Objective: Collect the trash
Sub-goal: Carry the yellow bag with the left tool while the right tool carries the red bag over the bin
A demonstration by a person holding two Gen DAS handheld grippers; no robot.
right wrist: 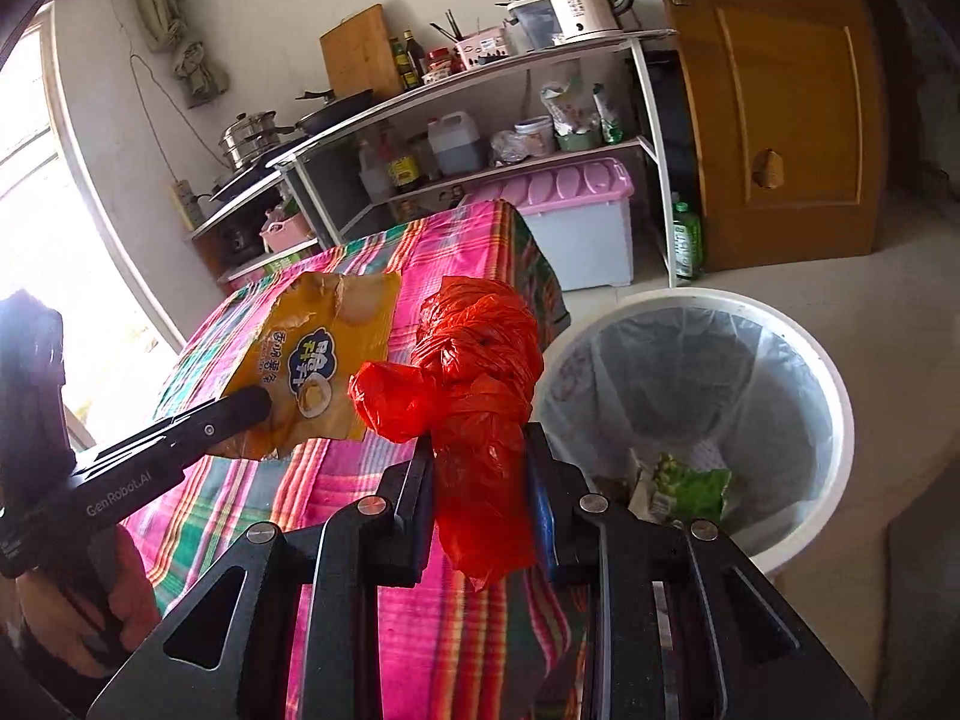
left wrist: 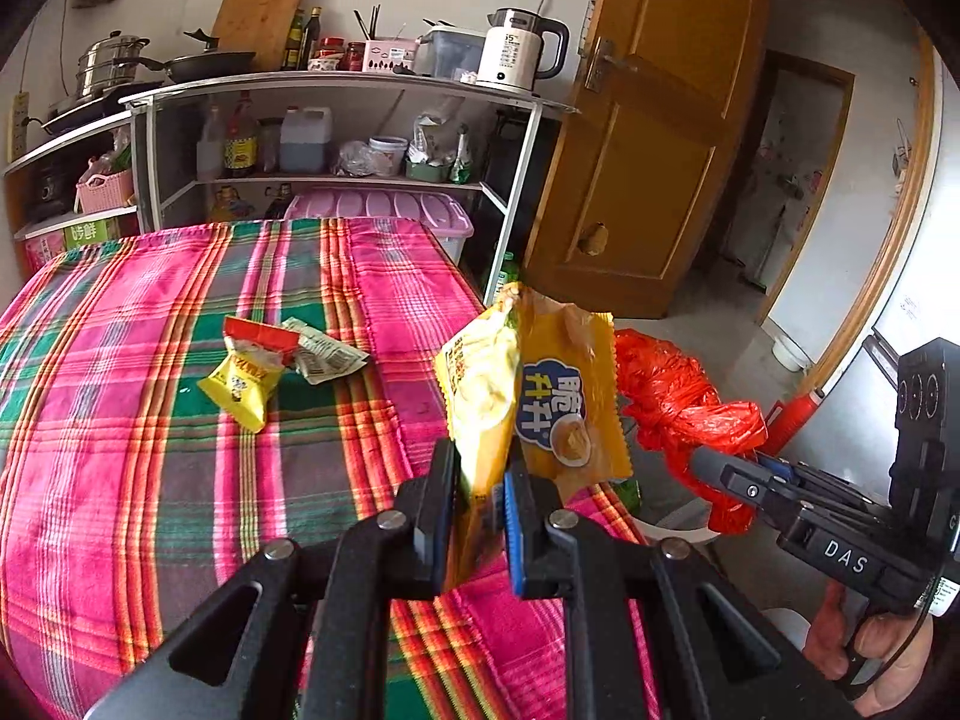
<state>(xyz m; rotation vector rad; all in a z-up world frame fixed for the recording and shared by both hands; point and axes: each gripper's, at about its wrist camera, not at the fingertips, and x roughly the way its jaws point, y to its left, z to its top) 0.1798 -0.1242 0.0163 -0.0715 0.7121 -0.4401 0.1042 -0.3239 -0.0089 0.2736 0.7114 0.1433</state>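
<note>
The fingers [left wrist: 435, 504] of the left gripper [left wrist: 480, 516] are clamping the lower edge of a yellow chip packet [left wrist: 540, 396], holding it upright in the air above the near corner of the plaid-covered table [left wrist: 180, 480], and that table is serving as the landmark for everything else. Toward the far-left side of the table top, a small yellow-and-red snack wrapper [left wrist: 246, 372] and a crumpled white wrapper [left wrist: 324, 351] just beside it are lying loose, so those two pieces are still waiting to be collected. Moving rightward, past the table's right edge, the right gripper [right wrist: 480, 498] is pinching a knotted red plastic bag [right wrist: 474, 396] between its fingers [right wrist: 420, 492], the bag hanging free in the air beside the held packet. Further right again, on the floor just off the table's corner, a white trash bin [right wrist: 834, 396] with a clear liner is standing open, and a green wrapper [right wrist: 690, 486] and some other scraps are already lying at its bottom. Judging from this, the job is partly done: some trash is binned, two pieces are being carried toward the bin but are not yet dropped, and two wrappers are remaining on the table.
</note>
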